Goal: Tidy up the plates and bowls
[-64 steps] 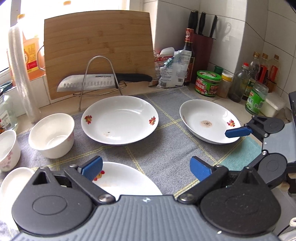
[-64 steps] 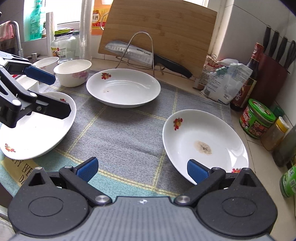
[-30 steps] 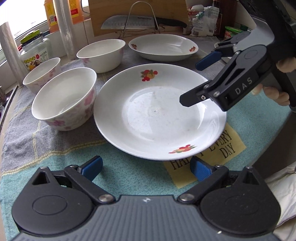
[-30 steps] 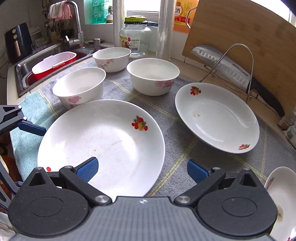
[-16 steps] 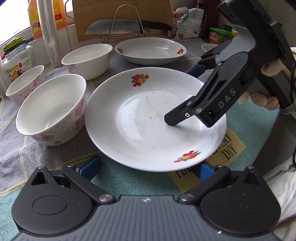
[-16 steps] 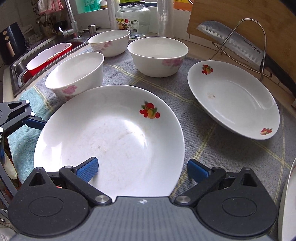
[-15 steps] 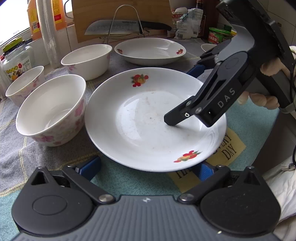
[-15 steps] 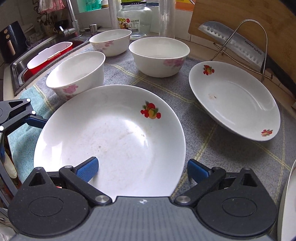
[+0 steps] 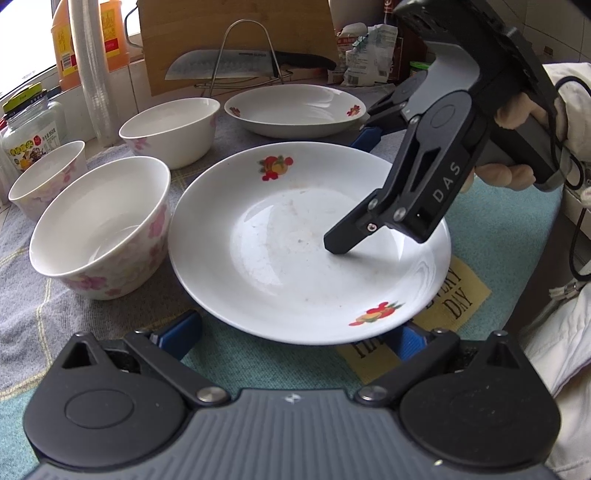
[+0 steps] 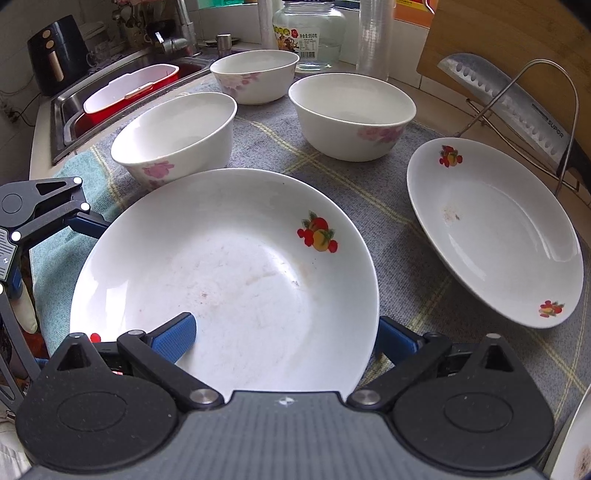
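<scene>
Right hand-held gripper point(image 10: 284, 341) has advanced, straddling plate point(image 10: 229, 266) rim.

A grey checked cloth mat point(image 10: 266, 122) with thin yellow lines covers the counter, its near edge teal with a yellow printed patch point(image 9: 454, 295). At the far side a bamboo cutting board point(image 9: 236, 33) leans upright, and in front of it a broad steel knife with a black handle point(image 9: 221, 68) rests on a wire rack point(image 9: 251, 48). Far left stands a glass jar with a green lid point(image 9: 31, 120) beside an orange bottle point(image 9: 66, 48). A steel sink point(image 10: 70, 107) holds a red and white tub point(image 10: 129, 86). A black air fryer point(image 10: 55, 55) sits beyond the sink.
</scene>
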A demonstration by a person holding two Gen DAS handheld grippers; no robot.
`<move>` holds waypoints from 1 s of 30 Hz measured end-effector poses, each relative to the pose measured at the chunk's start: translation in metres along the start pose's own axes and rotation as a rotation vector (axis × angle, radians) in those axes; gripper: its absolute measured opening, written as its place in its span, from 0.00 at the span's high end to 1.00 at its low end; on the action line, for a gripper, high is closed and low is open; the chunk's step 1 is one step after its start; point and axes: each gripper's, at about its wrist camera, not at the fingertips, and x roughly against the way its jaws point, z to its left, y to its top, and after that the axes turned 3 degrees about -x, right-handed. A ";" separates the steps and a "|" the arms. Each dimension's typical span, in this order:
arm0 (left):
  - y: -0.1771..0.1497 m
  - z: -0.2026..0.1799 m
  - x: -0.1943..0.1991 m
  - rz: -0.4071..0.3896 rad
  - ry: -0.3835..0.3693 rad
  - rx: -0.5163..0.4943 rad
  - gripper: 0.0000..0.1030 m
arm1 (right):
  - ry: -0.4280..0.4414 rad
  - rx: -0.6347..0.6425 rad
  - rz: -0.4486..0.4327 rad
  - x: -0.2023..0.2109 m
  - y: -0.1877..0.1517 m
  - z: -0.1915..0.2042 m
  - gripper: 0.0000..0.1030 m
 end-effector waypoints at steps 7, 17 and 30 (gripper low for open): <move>0.003 0.005 -0.001 0.007 -0.033 -0.048 0.00 | 0.034 0.059 0.035 -0.006 0.013 -0.002 0.00; 0.002 0.007 -0.001 -0.012 -0.051 -0.085 0.01 | 0.095 0.069 0.071 -0.007 0.025 -0.005 0.00; 0.002 0.004 -0.001 -0.034 -0.048 -0.140 0.01 | 0.154 0.053 0.095 -0.006 0.031 -0.013 0.00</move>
